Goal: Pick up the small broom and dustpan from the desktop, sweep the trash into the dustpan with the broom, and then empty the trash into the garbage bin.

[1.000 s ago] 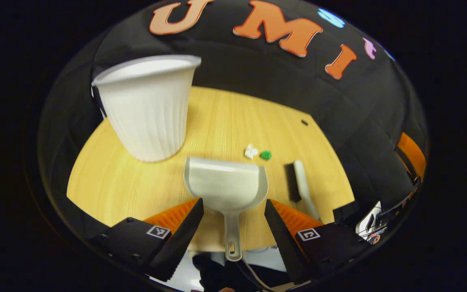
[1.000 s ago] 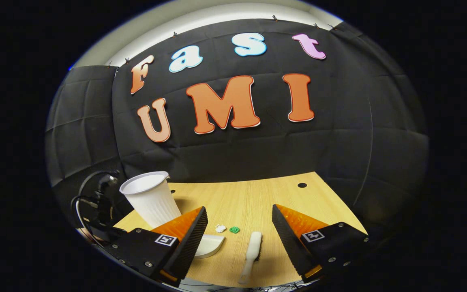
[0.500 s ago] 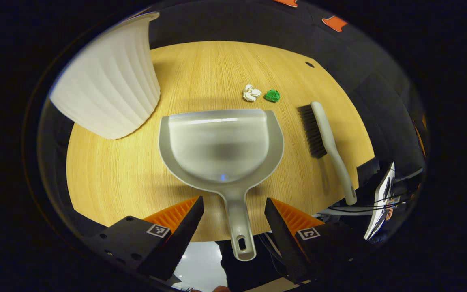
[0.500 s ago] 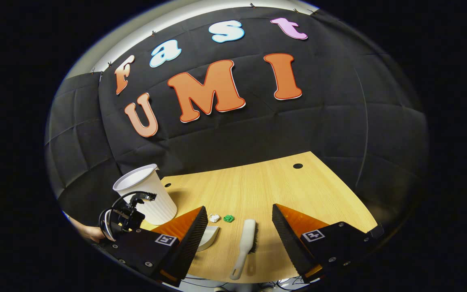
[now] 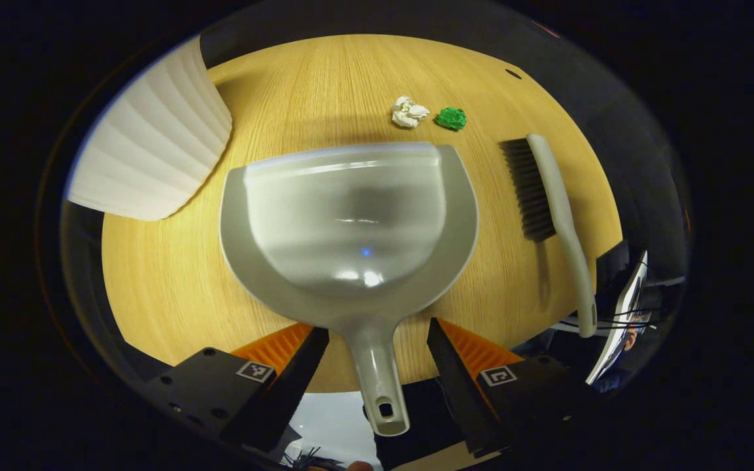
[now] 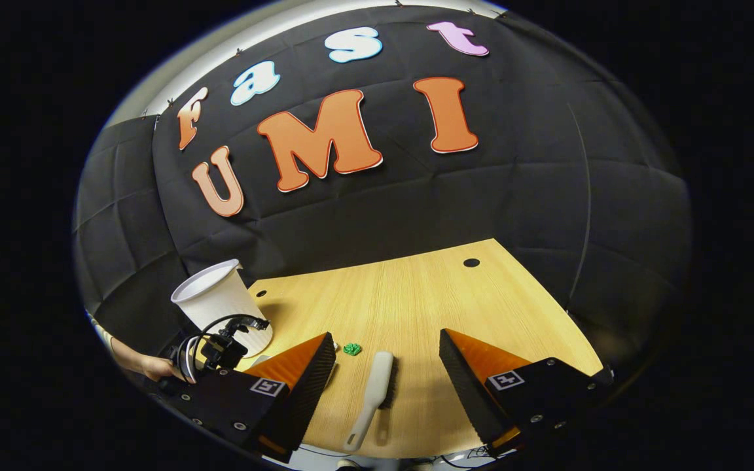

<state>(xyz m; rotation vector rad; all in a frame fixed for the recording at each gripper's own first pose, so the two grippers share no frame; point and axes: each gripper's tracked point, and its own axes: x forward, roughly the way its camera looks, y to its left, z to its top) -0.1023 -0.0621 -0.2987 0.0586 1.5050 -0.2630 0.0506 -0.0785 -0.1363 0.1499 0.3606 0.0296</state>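
A grey dustpan lies on the wooden desk, its handle pointing back between the fingers of my open left gripper; the fingers stand apart from the handle. A small broom with dark bristles lies to the dustpan's right. A white paper wad and a green wad sit beyond the pan's mouth. The white ribbed garbage bin stands at the left. My right gripper hangs open above the broom, near the green wad.
The bin stands at the desk's back left in the right gripper view, with a hand and the other gripper's cabling in front of it. A cable hole marks the far desk. Cables and a screen edge lie off the desk's right edge.
My left gripper has dropped and moved forward over the dustpan, so the pan looms larger and its handle now lies between the fingers. The right gripper has drifted a little, the broom shifting left.
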